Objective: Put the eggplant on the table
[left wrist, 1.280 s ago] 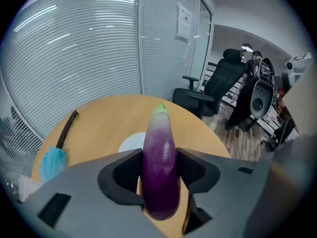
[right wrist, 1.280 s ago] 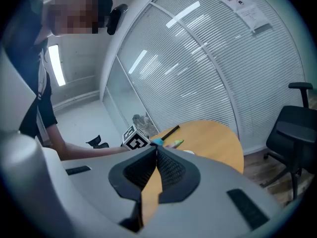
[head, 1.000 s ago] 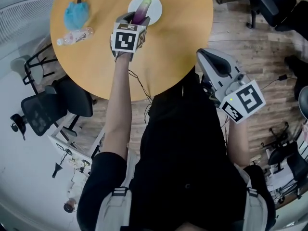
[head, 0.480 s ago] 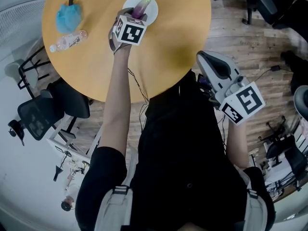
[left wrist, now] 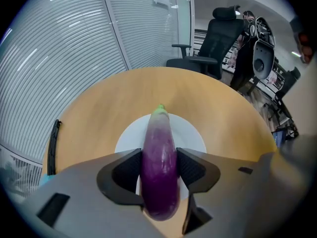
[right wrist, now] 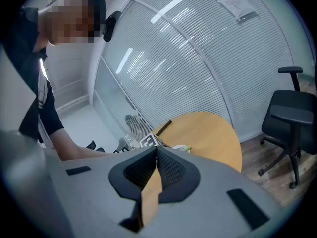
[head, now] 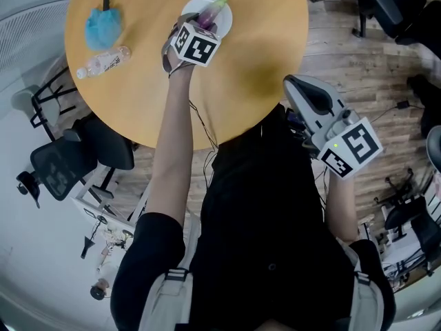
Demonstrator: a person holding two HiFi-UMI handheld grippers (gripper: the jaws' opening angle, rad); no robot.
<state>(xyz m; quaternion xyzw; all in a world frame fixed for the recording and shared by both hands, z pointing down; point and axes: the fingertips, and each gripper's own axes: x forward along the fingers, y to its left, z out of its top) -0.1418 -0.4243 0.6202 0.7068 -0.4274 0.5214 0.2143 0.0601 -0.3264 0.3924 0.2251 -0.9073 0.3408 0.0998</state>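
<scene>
While the left gripper (left wrist: 159, 171) straddles the eggplant (left wrist: 159, 145) on the plate (left wrist: 194, 134), jaws apart, grasping is in hand; next they must close firmly. The right gripper (right wrist: 154, 175) is closed, empty.

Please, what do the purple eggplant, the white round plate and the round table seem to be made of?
The long purple eggplant: smooth, glossy skin with a highlight and a pale green tip; whether it is real or plastic, I cannot tell. The white round plate: plain matte white, perhaps ceramic or plastic. The round tan table: wood-look top, probably laminate, judging by its even colour and soft sheen.
</scene>
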